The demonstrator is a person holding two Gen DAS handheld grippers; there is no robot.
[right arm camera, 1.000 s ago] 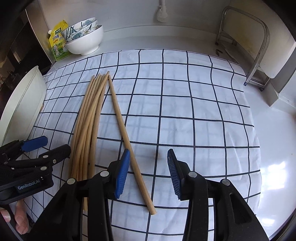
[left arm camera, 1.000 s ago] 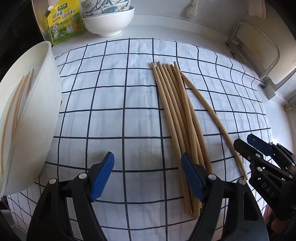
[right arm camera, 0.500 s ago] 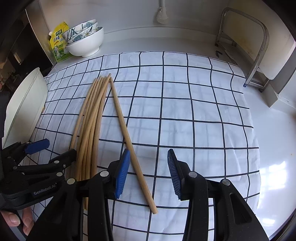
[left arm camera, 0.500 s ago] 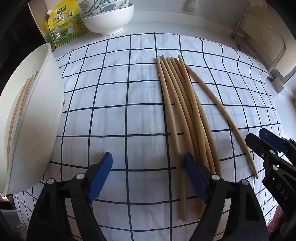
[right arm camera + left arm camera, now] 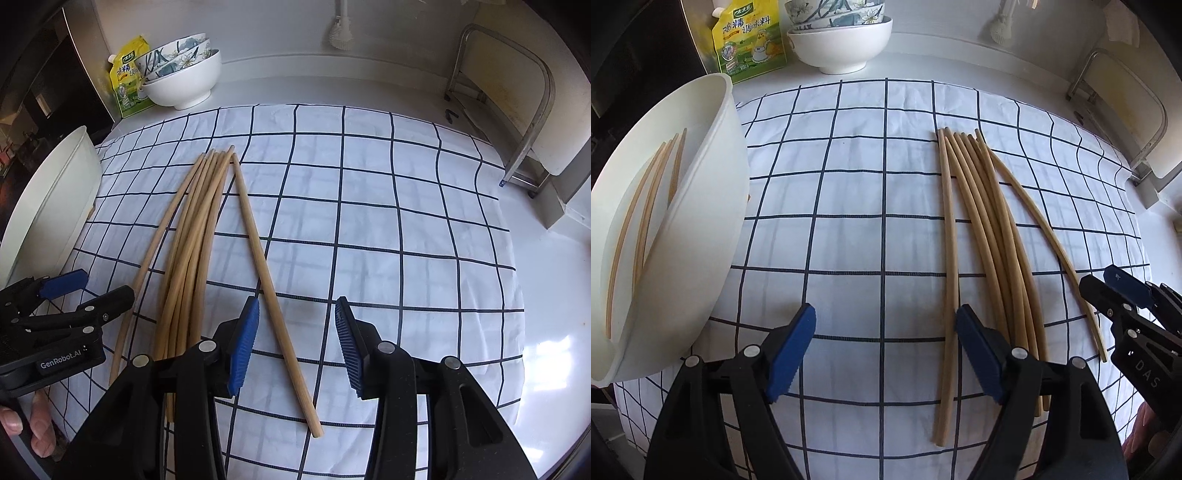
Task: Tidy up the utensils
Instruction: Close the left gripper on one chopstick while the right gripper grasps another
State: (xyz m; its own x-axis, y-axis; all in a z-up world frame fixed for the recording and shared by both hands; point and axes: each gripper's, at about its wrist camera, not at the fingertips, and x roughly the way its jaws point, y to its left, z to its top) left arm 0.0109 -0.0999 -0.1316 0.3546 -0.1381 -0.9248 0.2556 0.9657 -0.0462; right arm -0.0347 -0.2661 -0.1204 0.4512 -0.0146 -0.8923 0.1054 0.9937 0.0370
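Bare white checked cloth (image 5: 388,229) fills the frame's right; pale wooden chopsticks (image 5: 192,240) crowd centre-left, a white plastic tub (image 5: 48,206) blocks the left edge.

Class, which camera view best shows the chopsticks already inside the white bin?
The left wrist view: it looks into the white bin, showing the chopsticks inside. The right wrist view shows only the bin's outer wall.

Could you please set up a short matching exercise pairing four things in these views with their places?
Things:
1. white tub
2. stacked bowls
3. lone chopstick
4. yellow-green pouch

Places:
A. back of the counter, right of the pouch
B. on the checked cloth, apart from the bundle
C. at the cloth's left edge, holding chopsticks
D. back left, against the dark wall

Pairs: 1-C, 2-A, 3-B, 4-D
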